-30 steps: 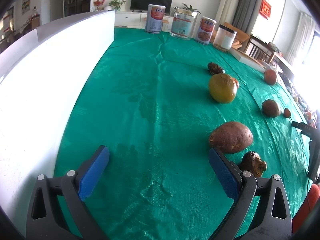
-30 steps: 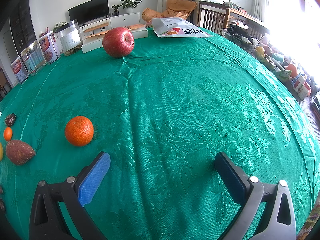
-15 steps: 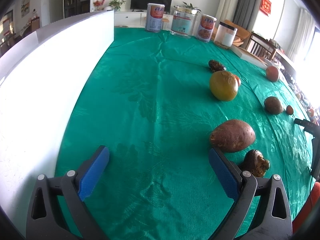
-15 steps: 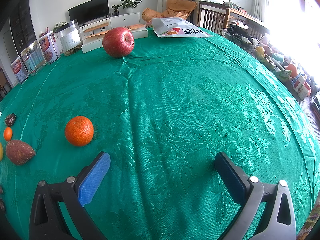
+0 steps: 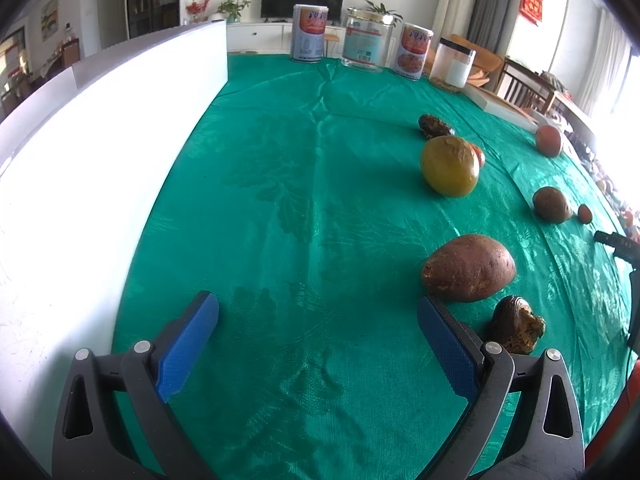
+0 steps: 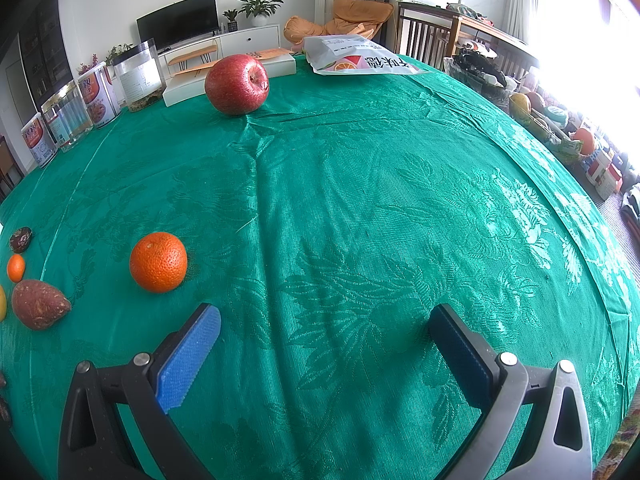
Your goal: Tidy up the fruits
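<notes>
Lying ahead-right of my wide-open left gripper [image 5: 318, 312] are a brown oval fruit [image 5: 468, 268] and, beside its right finger, a wrinkled dark one [image 5: 518, 324]. A dimpled orange [image 6: 158, 262] sits ahead-left of my right gripper [image 6: 324, 324], also spread wide and empty; a red apple [image 6: 237, 84] is farther off. The tin labels [image 5: 308, 32] are unreadable on the green damask cloth [image 6: 360, 200].

Loose on table: red apple [image 6: 237, 84] far side; orange [image 6: 158, 262] near; brown oval fruit [image 5: 468, 268] on its side; yellow-green round fruit [image 5: 449, 166]; small wrinkled dark fruit [image 5: 517, 324].
</notes>
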A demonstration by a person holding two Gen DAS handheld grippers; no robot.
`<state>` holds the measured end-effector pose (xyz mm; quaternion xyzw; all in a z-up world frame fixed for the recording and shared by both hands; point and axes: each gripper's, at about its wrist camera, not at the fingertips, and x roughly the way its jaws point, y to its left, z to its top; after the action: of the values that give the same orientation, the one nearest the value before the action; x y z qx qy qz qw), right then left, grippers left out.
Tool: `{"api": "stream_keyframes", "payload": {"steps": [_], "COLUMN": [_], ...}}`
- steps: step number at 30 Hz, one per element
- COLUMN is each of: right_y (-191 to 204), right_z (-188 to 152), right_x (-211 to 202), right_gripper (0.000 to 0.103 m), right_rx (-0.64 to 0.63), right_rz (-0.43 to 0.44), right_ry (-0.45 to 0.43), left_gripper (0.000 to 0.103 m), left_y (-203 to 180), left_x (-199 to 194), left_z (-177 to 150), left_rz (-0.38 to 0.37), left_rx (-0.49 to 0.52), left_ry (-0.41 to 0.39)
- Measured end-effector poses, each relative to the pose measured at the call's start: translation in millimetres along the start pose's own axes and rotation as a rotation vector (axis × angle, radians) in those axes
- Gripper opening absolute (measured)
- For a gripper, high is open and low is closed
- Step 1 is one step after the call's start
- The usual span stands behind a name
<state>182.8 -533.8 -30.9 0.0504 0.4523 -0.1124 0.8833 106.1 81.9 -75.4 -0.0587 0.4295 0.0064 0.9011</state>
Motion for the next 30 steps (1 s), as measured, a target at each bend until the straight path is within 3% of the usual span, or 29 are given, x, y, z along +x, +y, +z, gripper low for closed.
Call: {"api": "stream_keyframes", "payload": {"steps": [30], "right_y": [0.1], "right_z": [-0.1], "right_x": [0.2], "right_gripper": [0.103], "right_rx": [-0.001], "right_rz": [-0.001], "right_ry": [-0.001], "left_gripper": [0.1], "left_y": [-0.3], "left_x": [0.9], "left_z": [-0.4], "left_rz": [0.011], "left_rx": [0.015], "left_ry": [0.004]}}
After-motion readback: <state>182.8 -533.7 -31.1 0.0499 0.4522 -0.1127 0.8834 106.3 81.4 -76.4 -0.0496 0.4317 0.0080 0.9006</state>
